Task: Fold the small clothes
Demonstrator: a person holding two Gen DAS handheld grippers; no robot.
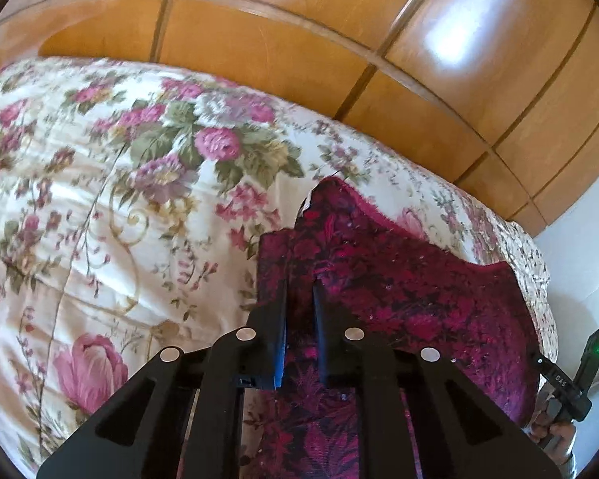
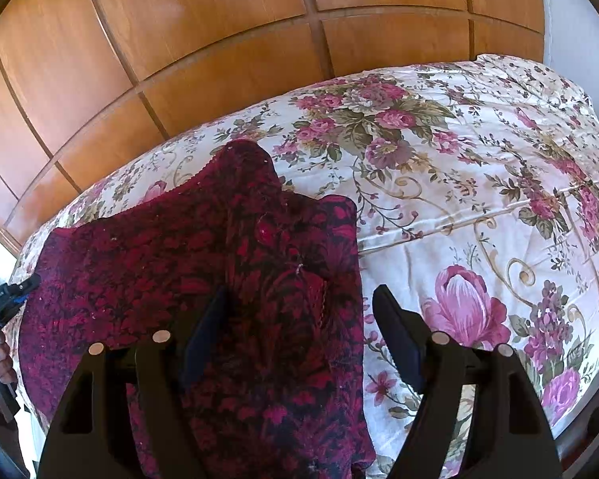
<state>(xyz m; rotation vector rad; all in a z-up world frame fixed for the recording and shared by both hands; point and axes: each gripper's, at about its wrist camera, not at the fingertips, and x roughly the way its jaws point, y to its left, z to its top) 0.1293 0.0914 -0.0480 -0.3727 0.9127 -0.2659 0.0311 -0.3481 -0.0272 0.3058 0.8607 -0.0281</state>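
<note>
A dark red and black patterned garment lies on a floral bedspread, partly folded. My left gripper is shut on the garment, with cloth pinched between its narrow fingers near the left edge. In the right wrist view the same garment spreads left and centre on the bedspread. My right gripper is open, its fingers wide apart over the garment's right edge, with cloth lying between them. The right gripper also shows at the edge of the left wrist view.
A wooden panelled wardrobe stands behind the bed, also in the right wrist view. A white wall is at the right. The left gripper and the hand that holds it show at the left edge.
</note>
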